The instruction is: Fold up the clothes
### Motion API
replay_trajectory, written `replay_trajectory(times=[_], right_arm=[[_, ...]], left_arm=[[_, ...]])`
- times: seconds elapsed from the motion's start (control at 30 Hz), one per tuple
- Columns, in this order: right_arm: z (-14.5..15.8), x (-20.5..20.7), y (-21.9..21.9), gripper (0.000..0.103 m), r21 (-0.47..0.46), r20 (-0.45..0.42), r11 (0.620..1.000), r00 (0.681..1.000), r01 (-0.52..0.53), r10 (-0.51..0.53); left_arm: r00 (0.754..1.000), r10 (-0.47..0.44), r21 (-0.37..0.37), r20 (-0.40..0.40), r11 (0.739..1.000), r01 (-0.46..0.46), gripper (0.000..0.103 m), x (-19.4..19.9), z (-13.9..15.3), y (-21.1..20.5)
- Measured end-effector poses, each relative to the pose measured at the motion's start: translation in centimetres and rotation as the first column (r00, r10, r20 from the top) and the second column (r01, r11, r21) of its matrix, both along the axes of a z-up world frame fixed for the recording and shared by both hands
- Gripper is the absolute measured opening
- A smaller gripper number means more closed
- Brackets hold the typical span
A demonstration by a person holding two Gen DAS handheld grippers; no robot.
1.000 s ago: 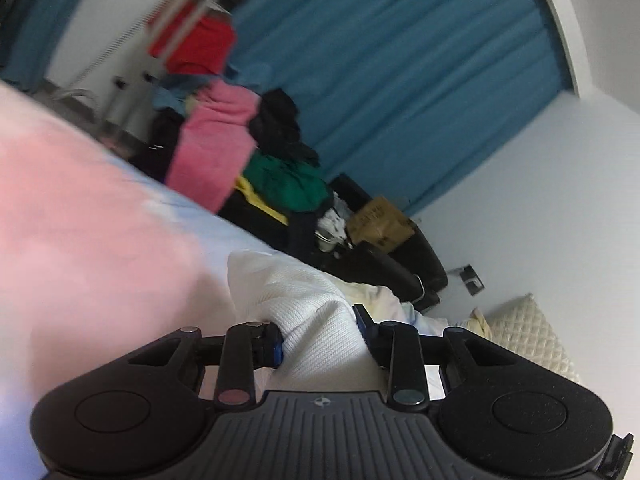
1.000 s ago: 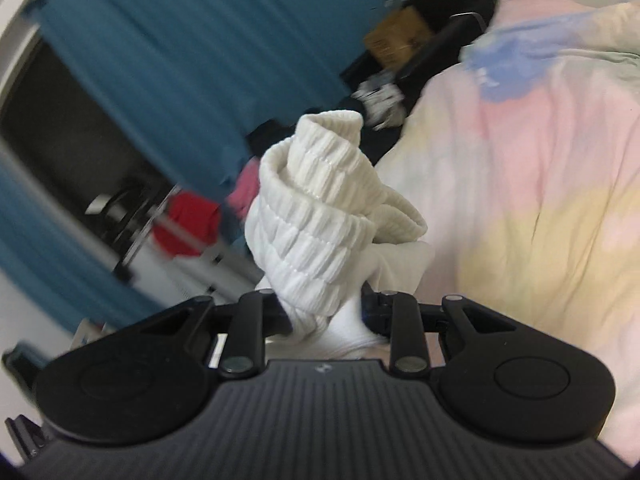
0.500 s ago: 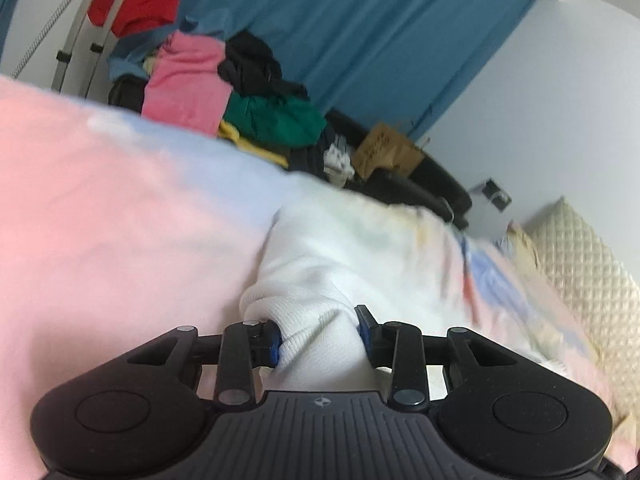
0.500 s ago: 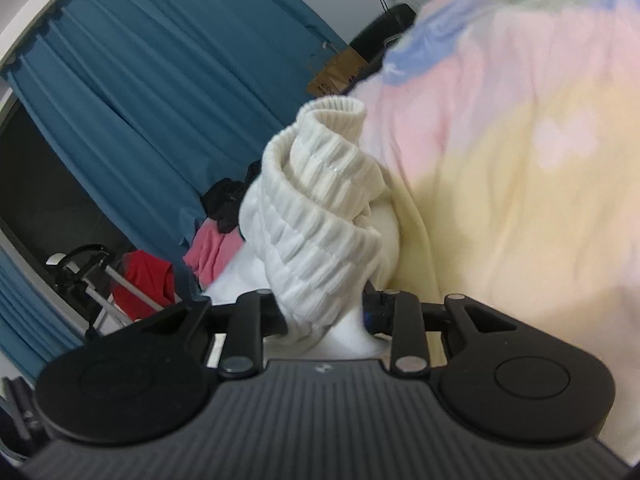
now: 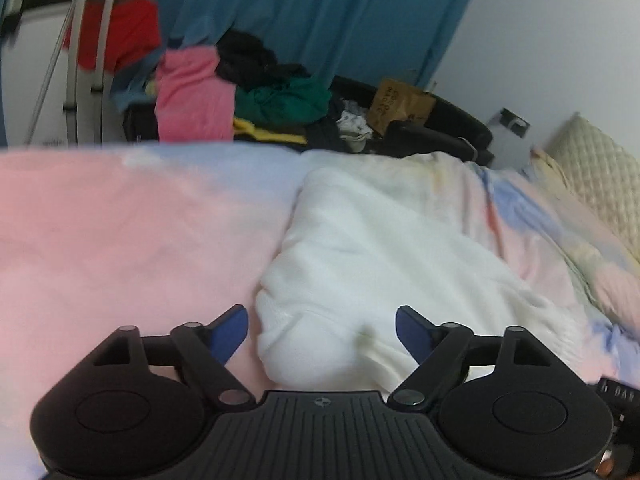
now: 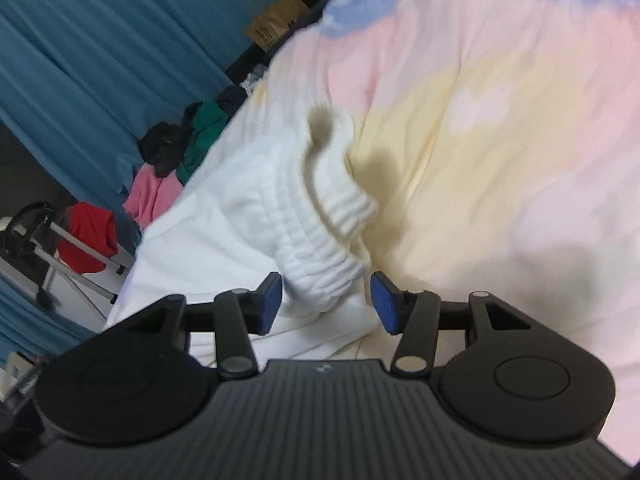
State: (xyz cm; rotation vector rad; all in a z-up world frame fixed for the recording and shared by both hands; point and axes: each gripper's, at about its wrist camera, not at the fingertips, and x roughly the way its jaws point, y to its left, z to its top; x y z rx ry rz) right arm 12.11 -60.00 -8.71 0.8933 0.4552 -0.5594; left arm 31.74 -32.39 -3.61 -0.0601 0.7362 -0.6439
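A white knit garment (image 5: pixel 380 248) lies on the pastel bedspread (image 5: pixel 100 232). My left gripper (image 5: pixel 322 332) is open, its blue pads either side of the garment's near folded edge without gripping it. In the right wrist view the garment's ribbed hem (image 6: pixel 332 236) lies bunched on the bedspread (image 6: pixel 500 120). My right gripper (image 6: pixel 326 300) is open, its pads standing apart on both sides of the ribbed hem.
A heap of clothes (image 5: pixel 240 92) in pink, green, black and yellow sits beyond the bed's far edge, before blue curtains (image 5: pixel 304 12). A drying rack with a red garment (image 5: pixel 112 36) stands at left. A quilted cream headboard (image 5: pixel 600 176) is at right.
Both grippers held the white garment raised; they lowered it onto the bed and have now opened, letting it go. The ribbed hem has slumped onto the bedspread.
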Motion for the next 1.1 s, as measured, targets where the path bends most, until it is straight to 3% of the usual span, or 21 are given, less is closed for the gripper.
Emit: replay_trajectory(times=[0.17,0.33,0.37,0.47,0.5,0.57,0.73,0.93,1.1], right_arm=[[6.0,-3.3,1.9,0.053,-0.115,0.006,0.993,1.000,-0.021,0.021],[12.1,-7.1,5.1,0.053,-0.261,0.031,0.963,0.996,-0.070,0.081],[13.2,-7.9,5.8,0.056,-0.285,0.033,0.955,0.995,-0.084,0.097],[16.0,-10.2,8.1,0.080,-0.355,0.046,0.926,0.986,-0.132,0.158],[16.8,-10.8,8.8,0.085,-0.383,0.051,0.912,0.982,-0.147,0.179],[18.2,-12.2,10.6,0.084,-0.438,0.056,0.883,0.975,-0.168,0.214],[19.7,-15.2,14.5,0.084,-0.516,0.062,0.835,0.963,-0.194,0.262],[18.7,-18.1,18.0,0.084,-0.562,0.063,0.803,0.958,-0.198,0.280],[17.1,-19.6,20.9,0.084,-0.602,0.048,0.775,0.960,-0.192,0.275]], left_arm=[[0.993,-0.030,0.027,0.118,0.999,0.027,0.103,-6.4,6.6,1.6],[0.982,-0.049,0.009,0.185,0.999,0.048,0.103,-13.1,11.8,3.6],[0.979,-0.047,0.005,0.196,0.999,0.047,0.103,-14.4,12.6,4.1],[0.968,-0.037,0.010,0.249,0.999,0.035,0.103,-18.7,14.7,5.5],[0.964,-0.033,0.009,0.264,0.999,0.032,0.103,-20.3,15.4,6.1],[0.961,-0.041,0.002,0.273,0.999,0.042,0.103,-22.8,16.2,7.1],[0.945,-0.033,-0.014,0.326,0.999,0.040,0.103,-28.9,17.0,9.8],[0.931,-0.026,-0.020,0.365,0.999,0.036,0.103,-34.2,16.5,12.8],[0.904,-0.013,0.016,0.428,1.000,0.007,0.103,-37.1,15.0,14.8]])
